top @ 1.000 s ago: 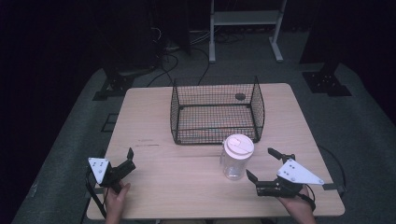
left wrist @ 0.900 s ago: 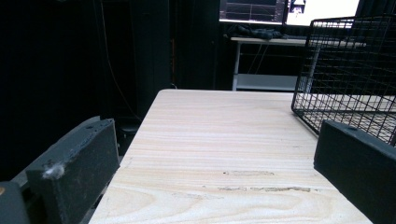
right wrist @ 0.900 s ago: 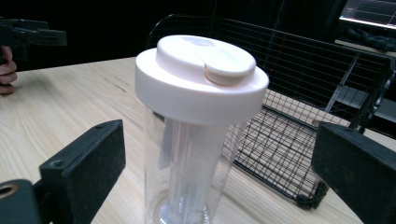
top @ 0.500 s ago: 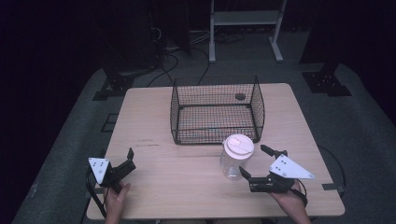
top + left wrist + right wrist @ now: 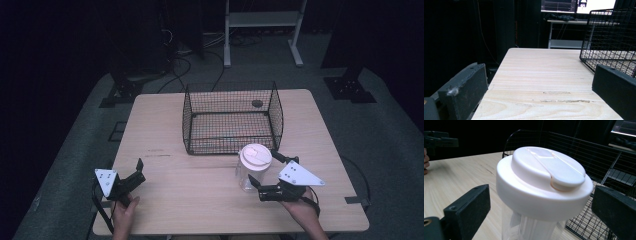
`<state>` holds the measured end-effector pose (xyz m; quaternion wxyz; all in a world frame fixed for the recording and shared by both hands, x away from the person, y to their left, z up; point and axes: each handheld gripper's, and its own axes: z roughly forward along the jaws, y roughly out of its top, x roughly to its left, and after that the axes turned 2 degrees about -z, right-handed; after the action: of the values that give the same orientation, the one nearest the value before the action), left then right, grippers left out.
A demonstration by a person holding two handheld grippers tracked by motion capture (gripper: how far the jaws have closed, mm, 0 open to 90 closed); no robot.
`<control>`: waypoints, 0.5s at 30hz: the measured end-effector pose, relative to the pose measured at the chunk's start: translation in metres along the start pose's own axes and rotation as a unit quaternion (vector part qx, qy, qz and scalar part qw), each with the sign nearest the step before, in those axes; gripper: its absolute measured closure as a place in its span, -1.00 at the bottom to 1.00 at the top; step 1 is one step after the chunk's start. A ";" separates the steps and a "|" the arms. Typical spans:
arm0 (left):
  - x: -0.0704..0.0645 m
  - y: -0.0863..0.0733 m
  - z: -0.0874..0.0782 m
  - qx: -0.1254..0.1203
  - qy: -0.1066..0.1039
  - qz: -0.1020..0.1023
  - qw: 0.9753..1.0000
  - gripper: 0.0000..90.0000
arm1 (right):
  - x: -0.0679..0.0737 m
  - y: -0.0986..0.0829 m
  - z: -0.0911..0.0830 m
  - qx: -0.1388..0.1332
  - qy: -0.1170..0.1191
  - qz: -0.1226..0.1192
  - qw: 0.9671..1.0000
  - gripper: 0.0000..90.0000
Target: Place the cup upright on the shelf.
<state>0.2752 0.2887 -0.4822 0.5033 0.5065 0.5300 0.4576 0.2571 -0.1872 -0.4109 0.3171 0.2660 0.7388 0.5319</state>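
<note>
Moved since before: right gripper (image 5: 264,172) has slid in from the desk's right edge toward the jar over the last second; it now brackets the jar, where earlier it sat well clear at about 3 o'clock of it. Left gripper (image 5: 134,176) has not shifted.
Jar position: clear jar (image 5: 248,176) with a white lid (image 5: 255,156) stands upright on the desk (image 5: 200,205), just in front of the wire basket (image 5: 231,117), off the basket's near right corner.
Right fingers: spread wide apart, one on each side of the jar; in the right gripper view the lid (image 5: 544,180) sits between the two black fingers (image 5: 467,207) with clear gaps on both sides, so nothing is clamped yet.
Left fingers: apart and holding nothing, resting low at the desk's near left corner, about 9 o'clock of the jar and well apart from it; the left gripper view looks along bare desk (image 5: 544,75) toward the basket (image 5: 610,40).
Step in hand: approach to a grasp on the jar, judged as nearly lined up.
Next move calls for: dropping the fingers slightly below the lid's overhang onto the clear wall, centring, then closing squarely; a lift toward the basket at 12 o'clock seems the likely aim.
Risk: gripping the slick lid rim could let the jar slip or tip.
</note>
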 end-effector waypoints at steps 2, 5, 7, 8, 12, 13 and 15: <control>0.000 0.000 0.000 0.000 0.000 0.000 1.000 -1.00 | 0.000 0.001 0.005 0.001 -0.003 -0.001 1.000 -0.96; 0.000 0.000 0.000 0.000 0.000 0.000 1.000 -1.00 | -0.001 0.001 0.009 0.003 -0.006 -0.004 1.000 -0.96; 0.000 0.000 0.000 0.000 0.000 0.000 1.000 -1.00 | -0.001 0.001 0.012 0.002 -0.007 -0.004 1.000 -0.96; 0.000 0.000 0.000 0.000 -0.001 0.000 1.000 -1.00 | -0.001 0.001 0.013 0.001 -0.007 -0.005 1.000 -0.96; 0.000 0.000 0.000 0.000 -0.001 0.000 1.000 -1.00 | 0.001 0.002 0.019 0.002 -0.008 -0.011 1.000 -0.96; 0.000 0.000 0.000 0.000 -0.001 0.000 1.000 -1.00 | 0.001 0.002 0.020 0.003 -0.012 -0.013 1.000 -0.96; 0.000 0.000 0.000 0.000 -0.001 0.000 1.000 -1.00 | 0.002 0.002 0.022 0.003 -0.013 -0.016 1.000 -0.96</control>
<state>0.2752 0.2887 -0.4822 0.5038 0.5067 0.5295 0.4572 0.2722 -0.1722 -0.4147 0.3343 0.2618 0.7403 0.5212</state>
